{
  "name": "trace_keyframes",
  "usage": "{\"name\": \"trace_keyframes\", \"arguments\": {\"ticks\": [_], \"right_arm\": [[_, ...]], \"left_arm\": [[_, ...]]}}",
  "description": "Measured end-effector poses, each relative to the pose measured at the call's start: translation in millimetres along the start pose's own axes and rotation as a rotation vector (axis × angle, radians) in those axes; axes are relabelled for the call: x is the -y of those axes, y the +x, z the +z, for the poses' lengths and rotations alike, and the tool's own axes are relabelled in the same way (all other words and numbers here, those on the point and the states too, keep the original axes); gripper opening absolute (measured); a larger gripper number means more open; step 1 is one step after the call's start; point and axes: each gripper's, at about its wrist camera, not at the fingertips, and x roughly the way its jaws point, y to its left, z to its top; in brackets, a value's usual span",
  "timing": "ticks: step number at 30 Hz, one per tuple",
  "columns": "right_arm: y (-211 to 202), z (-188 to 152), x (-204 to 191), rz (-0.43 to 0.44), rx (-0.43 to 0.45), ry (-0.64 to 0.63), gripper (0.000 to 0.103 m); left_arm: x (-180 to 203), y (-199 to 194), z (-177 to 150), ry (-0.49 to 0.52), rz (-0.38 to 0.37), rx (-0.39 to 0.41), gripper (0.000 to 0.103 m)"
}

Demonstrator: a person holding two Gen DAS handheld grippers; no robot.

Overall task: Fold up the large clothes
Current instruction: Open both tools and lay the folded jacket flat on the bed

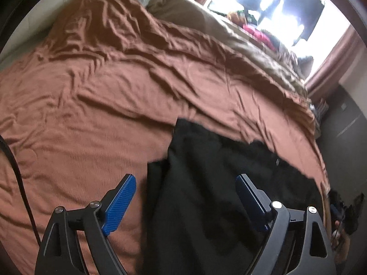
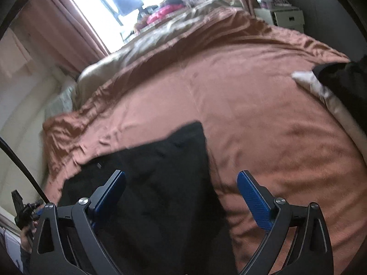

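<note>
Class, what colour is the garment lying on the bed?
Black garment, clearest in the right wrist view, on a rust-brown bedspread.

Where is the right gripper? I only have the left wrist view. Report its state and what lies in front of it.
Observer: The right gripper is open and holds nothing. The black garment shows between its fingers, one corner pointing up the brown bedspread.
Operator: Report anything else lying on the bed in that view.
Observer: A second dark item rests on a white cloth at the right edge of the right wrist picture, apart from the black garment.
</note>
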Motion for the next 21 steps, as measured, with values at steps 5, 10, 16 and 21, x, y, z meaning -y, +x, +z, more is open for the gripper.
{"name": "trace_keyframes", "arguments": {"ticks": [5,10,16,21], "right_arm": [[13.9,4.1,1.8,-0.055,-0.065,-0.004,0.079],[37.7,13.2,-2.1,-0.065,-0.127,-0.024,0.032],[30.9,27.3,-26.8,-0.038,-0.059,-0.101,0.003],[33.0,36.6,-45.9,-0.01,-0.031,-0.146,0.002]], "left_arm": [[-10.3,25.0,-14.3,-0.003,0.016,-0.075,0.063],[-12.7,49.1,-24.2,0.013,0.031,-0.123,0.034],[-1.0,46.4,-27.2,0.097,0.066,-0.081,0.003],[-8.1,35.0,-22.4,0.061,0.052,-0.027,0.002]]}}
